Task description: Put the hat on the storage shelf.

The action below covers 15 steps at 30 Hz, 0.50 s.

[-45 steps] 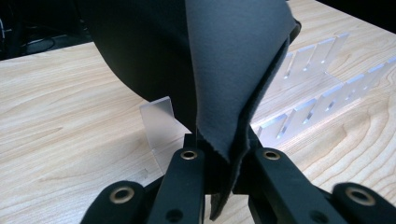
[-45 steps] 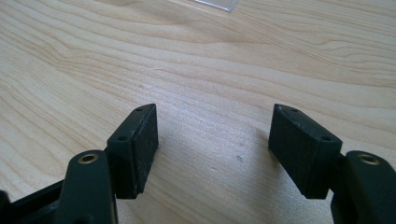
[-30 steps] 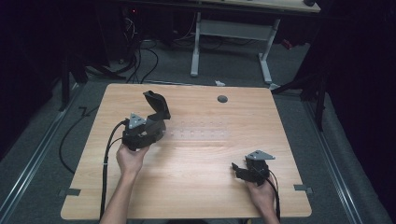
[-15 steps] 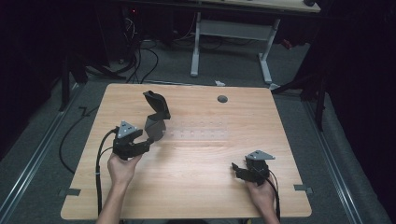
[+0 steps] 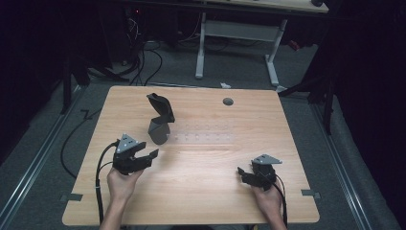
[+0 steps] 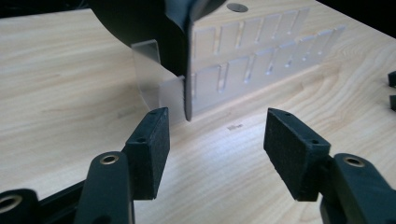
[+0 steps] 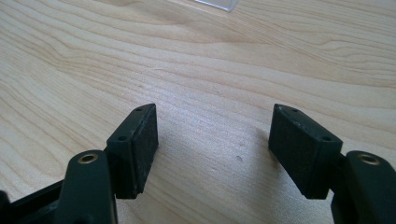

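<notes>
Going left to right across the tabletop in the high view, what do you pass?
left gripper → dark stand → clear slotted plate lying flat → round hole in the table → right gripper, all on the wooden table.

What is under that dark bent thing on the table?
The dark bent thing stands on one end of a clear plastic tray with rows of little slots, lying flat on the wooden table. Its base hides the tray's end.
</notes>
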### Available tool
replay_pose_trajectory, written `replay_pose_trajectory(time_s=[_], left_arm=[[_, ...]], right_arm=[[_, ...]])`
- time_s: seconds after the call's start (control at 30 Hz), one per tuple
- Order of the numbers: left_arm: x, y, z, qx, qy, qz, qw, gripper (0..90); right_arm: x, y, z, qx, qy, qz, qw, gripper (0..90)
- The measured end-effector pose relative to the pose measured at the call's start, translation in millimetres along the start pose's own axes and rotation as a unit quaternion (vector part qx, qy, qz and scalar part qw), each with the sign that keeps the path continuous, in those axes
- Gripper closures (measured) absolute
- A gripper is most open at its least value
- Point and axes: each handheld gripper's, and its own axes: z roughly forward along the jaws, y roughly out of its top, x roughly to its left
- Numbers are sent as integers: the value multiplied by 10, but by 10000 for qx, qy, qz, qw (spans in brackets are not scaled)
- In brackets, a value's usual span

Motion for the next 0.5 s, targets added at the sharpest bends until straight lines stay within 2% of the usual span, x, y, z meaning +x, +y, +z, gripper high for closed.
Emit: replay_pose_trajectory(time_s=[0.5], left_arm=[[-120, -302, -29, 340, -202, -113, 9992, 396]], right_arm=[[0, 0, 0, 0, 0, -1, 10000, 332]])
